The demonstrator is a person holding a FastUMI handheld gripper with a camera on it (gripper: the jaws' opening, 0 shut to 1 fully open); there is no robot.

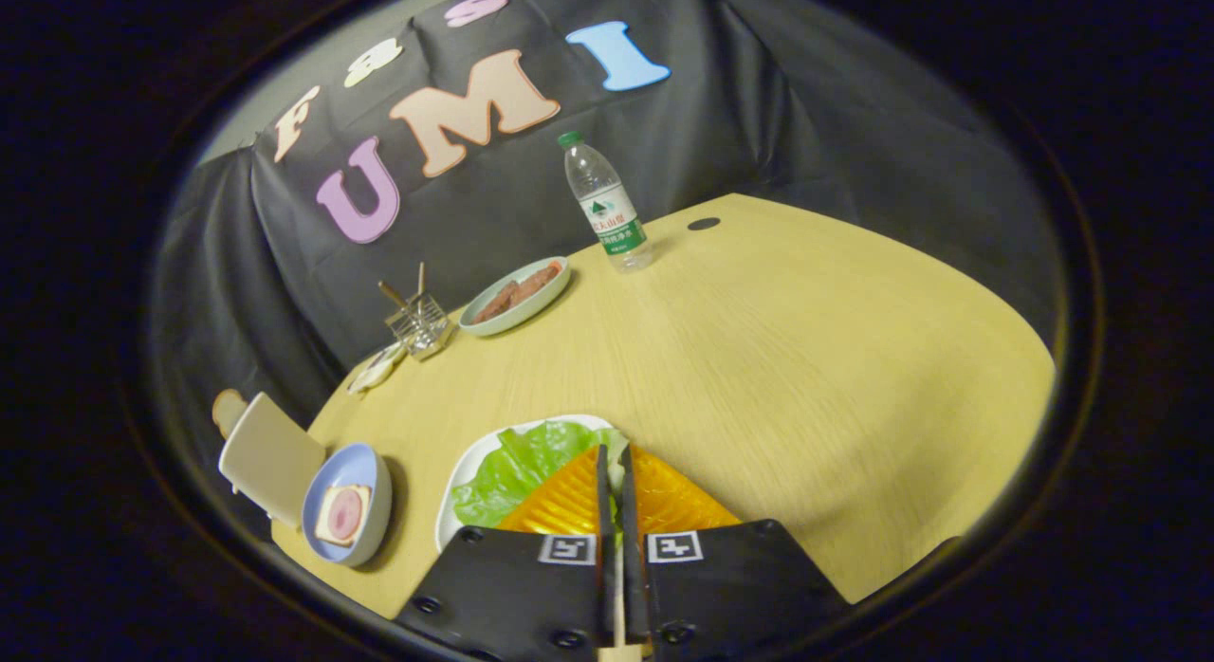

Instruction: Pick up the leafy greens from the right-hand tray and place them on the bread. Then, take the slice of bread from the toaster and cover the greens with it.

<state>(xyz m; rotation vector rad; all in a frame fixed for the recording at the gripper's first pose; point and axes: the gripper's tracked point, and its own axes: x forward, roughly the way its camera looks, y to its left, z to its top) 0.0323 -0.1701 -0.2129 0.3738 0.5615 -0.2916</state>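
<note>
gripper fingers nearly closed, thin green leaf edge apparently pinched between tips over white tray. leaf light, floppy, tears easily; grip at rim. bread in blue bowl at 9 o'clock.

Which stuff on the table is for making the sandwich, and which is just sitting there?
For the job:
- leafy greens on the white tray, under the nearly shut gripper
- bread in the blue bowl
- toaster with its bread slice

Just sitting there:
- water bottle
- green plate of meat, beyond the fingers
- wire holder
</note>
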